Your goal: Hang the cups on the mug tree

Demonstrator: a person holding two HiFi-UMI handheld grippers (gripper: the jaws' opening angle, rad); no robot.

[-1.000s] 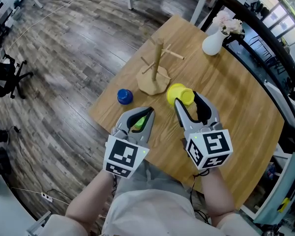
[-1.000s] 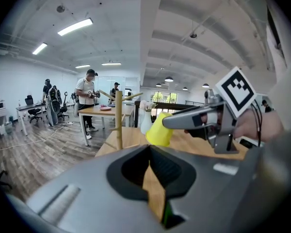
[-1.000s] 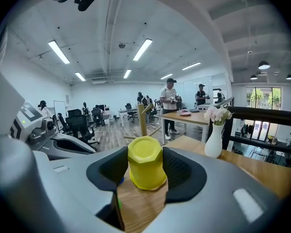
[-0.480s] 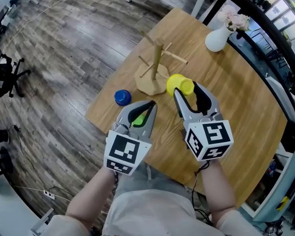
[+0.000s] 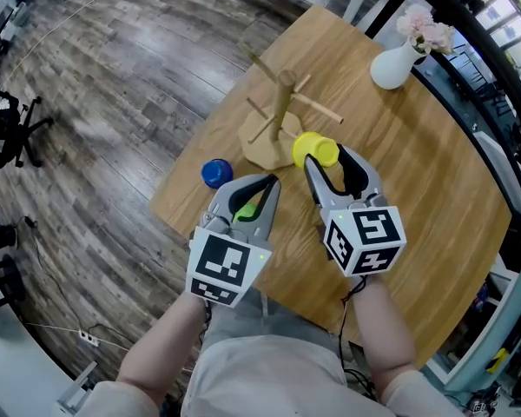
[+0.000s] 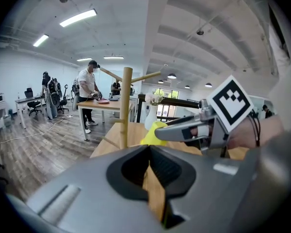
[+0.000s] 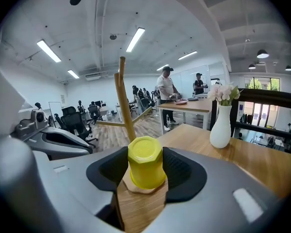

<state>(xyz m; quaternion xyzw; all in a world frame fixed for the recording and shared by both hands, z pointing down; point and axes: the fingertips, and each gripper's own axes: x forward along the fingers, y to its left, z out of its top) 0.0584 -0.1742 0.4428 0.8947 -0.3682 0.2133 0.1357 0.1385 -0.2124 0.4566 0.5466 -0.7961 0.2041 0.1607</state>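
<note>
The wooden mug tree stands on the round wooden table, its pegs bare. My right gripper is shut on a yellow cup, held just right of the tree's base. In the right gripper view the yellow cup sits bottom-up between the pads, with the tree's post behind it. My left gripper is closer to me, with a green cup showing between its jaws. In the left gripper view its tips meet and only a green sliver shows. A blue cup lies near the table's left edge.
A white vase with flowers stands at the table's far right. The table's edge runs close to the blue cup, with plank floor beyond. People stand at a far table in the left gripper view.
Both grippers have moved forward and down toward the mug tree with their cups. The yellow cup now hangs closer to the tree's base.
</note>
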